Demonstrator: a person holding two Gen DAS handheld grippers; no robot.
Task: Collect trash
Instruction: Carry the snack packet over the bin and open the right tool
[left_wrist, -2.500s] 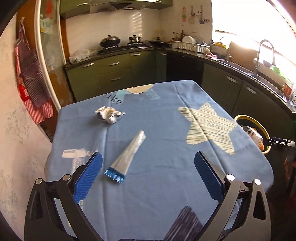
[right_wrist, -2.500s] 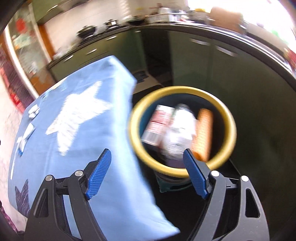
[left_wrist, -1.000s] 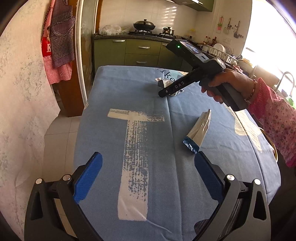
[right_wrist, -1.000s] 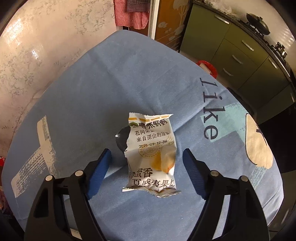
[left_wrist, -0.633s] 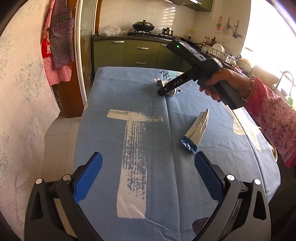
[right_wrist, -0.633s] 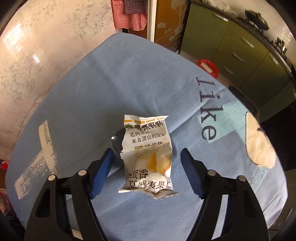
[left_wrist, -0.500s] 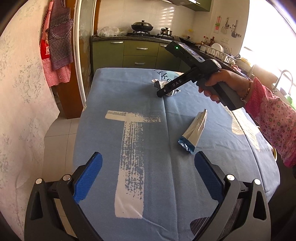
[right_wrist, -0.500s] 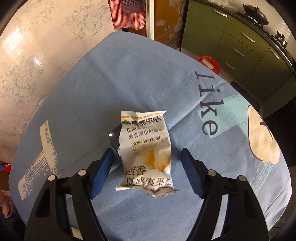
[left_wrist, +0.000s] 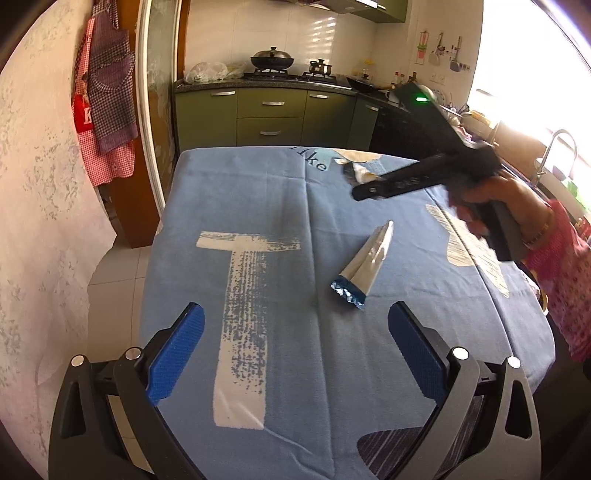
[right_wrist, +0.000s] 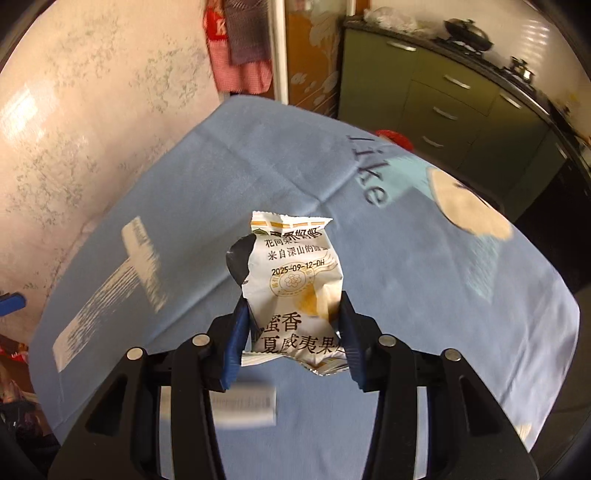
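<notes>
My right gripper (right_wrist: 293, 334) is shut on a crumpled white snack wrapper (right_wrist: 295, 280) with yellow print and holds it above the blue tablecloth (right_wrist: 184, 206). In the left wrist view the same gripper (left_wrist: 356, 177) hangs over the far side of the table with the wrapper (left_wrist: 364, 173) at its tip. A silver wrapper with a blue end (left_wrist: 365, 266) lies flat on the cloth, ahead and right of my left gripper (left_wrist: 295, 347), which is open and empty.
The table (left_wrist: 258, 206) is covered by a blue cloth with white prints. Green kitchen cabinets (left_wrist: 269, 114) and a stove stand behind it. A wall and hanging aprons (left_wrist: 103, 110) are on the left. The person's arm (left_wrist: 554, 251) reaches in from the right.
My right gripper has closed on the white snack wrapper and lifted it off the cloth, moving right. My left gripper stays open and has hardly moved.
</notes>
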